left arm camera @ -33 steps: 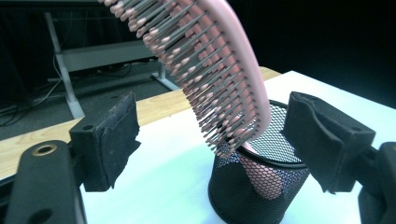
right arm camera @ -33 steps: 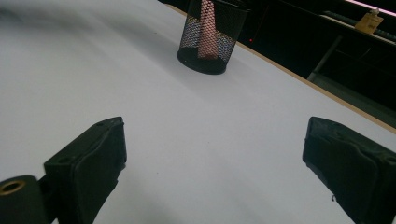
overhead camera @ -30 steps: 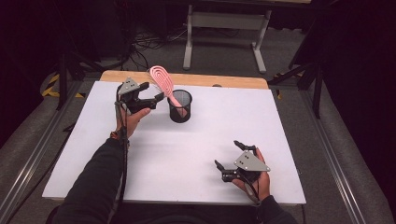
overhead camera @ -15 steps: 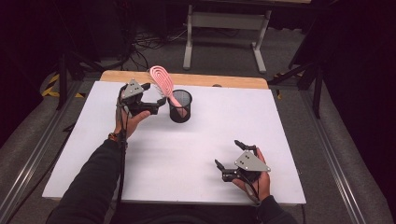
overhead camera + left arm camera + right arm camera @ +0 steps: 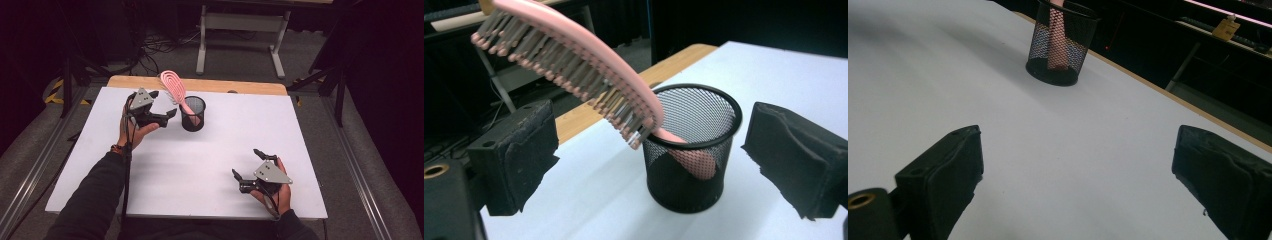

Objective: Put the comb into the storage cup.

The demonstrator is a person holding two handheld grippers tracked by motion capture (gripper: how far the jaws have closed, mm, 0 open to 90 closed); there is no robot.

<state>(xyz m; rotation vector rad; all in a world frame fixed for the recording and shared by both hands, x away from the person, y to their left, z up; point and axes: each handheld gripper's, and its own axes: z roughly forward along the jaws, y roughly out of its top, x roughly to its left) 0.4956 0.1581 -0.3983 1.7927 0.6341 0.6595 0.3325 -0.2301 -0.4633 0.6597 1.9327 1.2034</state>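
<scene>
A pink hairbrush (image 5: 174, 86) (image 5: 574, 55) stands with its handle in a black mesh cup (image 5: 192, 114) (image 5: 694, 150) and leans left, bristles down. My left gripper (image 5: 165, 103) (image 5: 654, 150) sits just left of the cup. Its jaws have just been opening, and now they stand wide, with no pad touching the brush or the cup. Near the front right of the white tabletop (image 5: 200, 165), my right gripper (image 5: 246, 162) (image 5: 1075, 165) is open and holds nothing. Far ahead of it are the cup (image 5: 1063, 42) and the brush handle (image 5: 1057, 30).
A wooden strip (image 5: 240, 86) runs along the table's far edge, just behind the cup. Beyond it are a dark floor with cables (image 5: 150, 47) and a grey desk frame (image 5: 240, 22). Metal rails (image 5: 355, 170) flank the table.
The left gripper's jaws have spread and it has drawn back a little to the left of the brush, which stays leaning in the cup. The right gripper has not moved.
</scene>
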